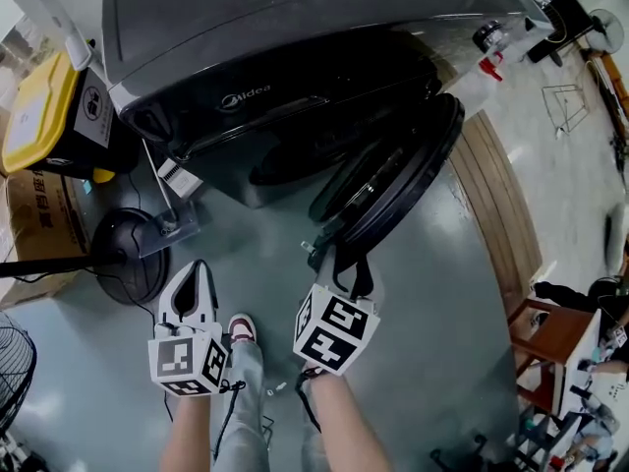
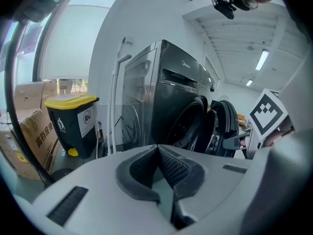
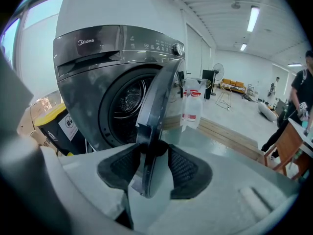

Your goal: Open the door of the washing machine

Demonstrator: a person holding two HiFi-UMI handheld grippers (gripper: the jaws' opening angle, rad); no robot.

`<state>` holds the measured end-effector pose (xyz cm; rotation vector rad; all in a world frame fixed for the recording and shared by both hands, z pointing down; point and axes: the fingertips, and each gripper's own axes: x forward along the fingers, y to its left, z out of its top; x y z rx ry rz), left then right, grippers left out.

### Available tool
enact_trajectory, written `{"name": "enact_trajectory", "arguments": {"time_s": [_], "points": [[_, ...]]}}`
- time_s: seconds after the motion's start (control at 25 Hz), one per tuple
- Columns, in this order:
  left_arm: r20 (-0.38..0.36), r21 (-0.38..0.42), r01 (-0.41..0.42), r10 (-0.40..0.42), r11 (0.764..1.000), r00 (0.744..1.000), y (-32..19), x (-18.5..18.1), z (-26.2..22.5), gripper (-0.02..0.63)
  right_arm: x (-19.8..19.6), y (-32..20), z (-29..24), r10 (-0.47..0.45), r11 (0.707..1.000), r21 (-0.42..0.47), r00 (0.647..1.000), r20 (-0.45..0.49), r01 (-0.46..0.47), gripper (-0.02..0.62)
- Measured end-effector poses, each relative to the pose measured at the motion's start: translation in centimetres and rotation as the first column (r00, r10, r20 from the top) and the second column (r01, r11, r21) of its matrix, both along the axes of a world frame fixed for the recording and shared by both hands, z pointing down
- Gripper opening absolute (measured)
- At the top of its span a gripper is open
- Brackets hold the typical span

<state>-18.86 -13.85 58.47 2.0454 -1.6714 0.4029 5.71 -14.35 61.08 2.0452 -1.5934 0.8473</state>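
Observation:
The dark grey washing machine (image 1: 295, 28) stands ahead of me, and its round door (image 1: 393, 180) is swung partly open to the right. My right gripper (image 1: 334, 254) is shut on the door's lower rim. In the right gripper view the door's edge (image 3: 156, 106) runs upright between the pads of that gripper (image 3: 149, 148), and both touch it. Behind it the drum opening (image 3: 127, 102) shows. My left gripper (image 1: 197, 268) hovers to the left over the floor, shut with nothing in it. Its pads (image 2: 168, 165) meet, facing the machine (image 2: 166, 106) and the open door (image 2: 225, 126).
A yellow-lidded bin (image 1: 39, 106) and a cardboard box (image 1: 39, 224) stand left of the machine. A fan's round base (image 1: 128, 254) lies on the floor near my left gripper. A wooden strip (image 1: 501, 205) and a stool (image 1: 555, 347) are on the right. A person (image 3: 301, 97) stands far right.

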Motion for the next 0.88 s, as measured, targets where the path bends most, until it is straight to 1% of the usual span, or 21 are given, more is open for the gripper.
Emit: {"name": "enact_trajectory", "arguments": {"time_s": [0.28, 0.64, 0.88], "points": [[-0.005, -0.004, -0.048, 0.048, 0.999, 0.999, 0.3, 2.6, -0.3, 0.005, 1.7, 1.6, -0.2, 0.003, 1.000, -0.014, 1.000, -0.007, -0.003, 0.178], [-0.008, -0.011, -0.108, 0.108, 0.994, 0.994, 0.4, 5.6, -0.3, 0.005, 3.6, 3.2, -0.1, 0.015, 1.000, -0.005, 1.000, -0.006, -0.015, 0.170], [0.001, -0.013, -0.147, 0.147, 0.989, 0.989, 0.2, 7.4, -0.6, 0.005, 5.0, 4.1, -0.5, 0.006, 1.000, 0.003, 1.000, -0.014, -0.006, 0.168]]}}
